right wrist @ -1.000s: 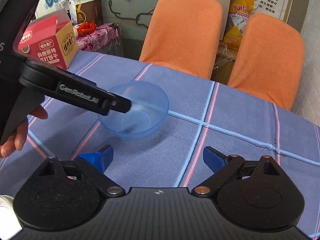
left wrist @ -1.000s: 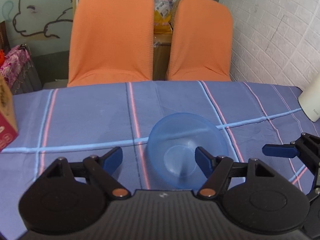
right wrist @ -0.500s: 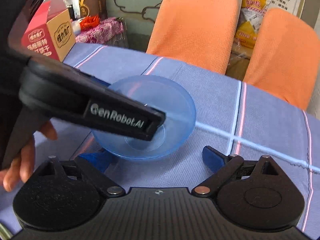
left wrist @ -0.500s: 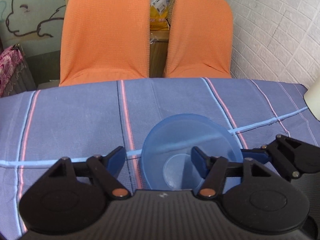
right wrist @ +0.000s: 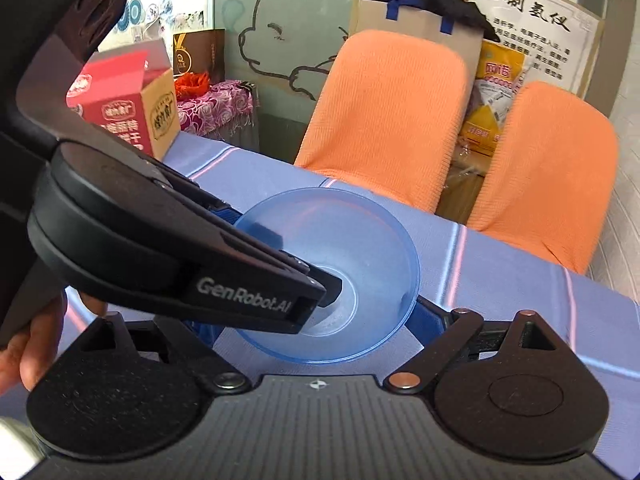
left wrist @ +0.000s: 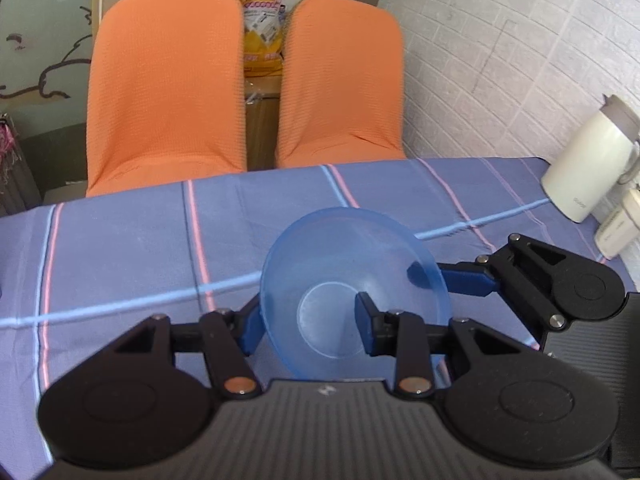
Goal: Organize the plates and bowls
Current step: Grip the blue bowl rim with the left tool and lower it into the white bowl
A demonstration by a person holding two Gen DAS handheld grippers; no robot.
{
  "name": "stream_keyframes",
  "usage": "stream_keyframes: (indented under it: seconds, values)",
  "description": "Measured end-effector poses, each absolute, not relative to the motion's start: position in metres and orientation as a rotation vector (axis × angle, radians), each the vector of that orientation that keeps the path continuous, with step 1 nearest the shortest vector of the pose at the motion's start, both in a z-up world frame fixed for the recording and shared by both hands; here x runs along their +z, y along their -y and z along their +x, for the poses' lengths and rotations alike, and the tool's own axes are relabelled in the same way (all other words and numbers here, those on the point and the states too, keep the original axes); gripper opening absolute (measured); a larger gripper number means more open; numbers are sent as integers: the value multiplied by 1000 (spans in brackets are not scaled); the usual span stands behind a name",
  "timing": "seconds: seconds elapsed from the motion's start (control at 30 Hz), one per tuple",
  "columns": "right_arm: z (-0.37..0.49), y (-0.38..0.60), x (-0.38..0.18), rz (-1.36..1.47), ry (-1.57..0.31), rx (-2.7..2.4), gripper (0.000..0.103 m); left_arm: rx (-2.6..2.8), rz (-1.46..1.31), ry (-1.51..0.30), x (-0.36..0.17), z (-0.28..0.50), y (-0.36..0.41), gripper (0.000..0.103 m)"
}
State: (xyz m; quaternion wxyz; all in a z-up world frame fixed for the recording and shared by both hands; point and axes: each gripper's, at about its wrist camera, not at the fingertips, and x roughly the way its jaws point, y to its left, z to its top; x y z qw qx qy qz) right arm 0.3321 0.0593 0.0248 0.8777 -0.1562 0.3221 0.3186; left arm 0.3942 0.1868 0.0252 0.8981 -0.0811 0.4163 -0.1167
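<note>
The left gripper [left wrist: 308, 320] is straddling the near-left wall of the translucent blue plastic bowl [left wrist: 352, 280], one blue pad outside at 9 o'clock, the other inside over the base; the jaws are spread, with no firm pinch evident. The right gripper [right wrist: 316, 320] is likewise spread, its blue finger [left wrist: 464, 278] reaching the rim at 3 o'clock. The bowl is sitting at table centre on the blue striped tablecloth [left wrist: 120, 248].

Judgement: the grip should close squarely on the wall, low on the rim, since thin plastic is liable to flex or slip; the second gripper should be steadying, not pushing.

Against the earlier frame, both grippers are now standing much closer, the bowl passing from ahead of the pads to between them. A white jug [left wrist: 584, 168] is standing at 2 o'clock, two orange-covered chairs [left wrist: 168, 80] at 12.
</note>
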Motion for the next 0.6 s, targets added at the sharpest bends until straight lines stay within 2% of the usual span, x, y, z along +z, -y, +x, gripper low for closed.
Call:
stream_keyframes:
  seconds: [0.33,0.6]
  values:
    - [231,19,53,-340,-691,593,80,-397,-195,-845,45,293,-100,34]
    - [159,81,51,-327,-694,525,80,-515,-173,-880,33,220,-31,35]
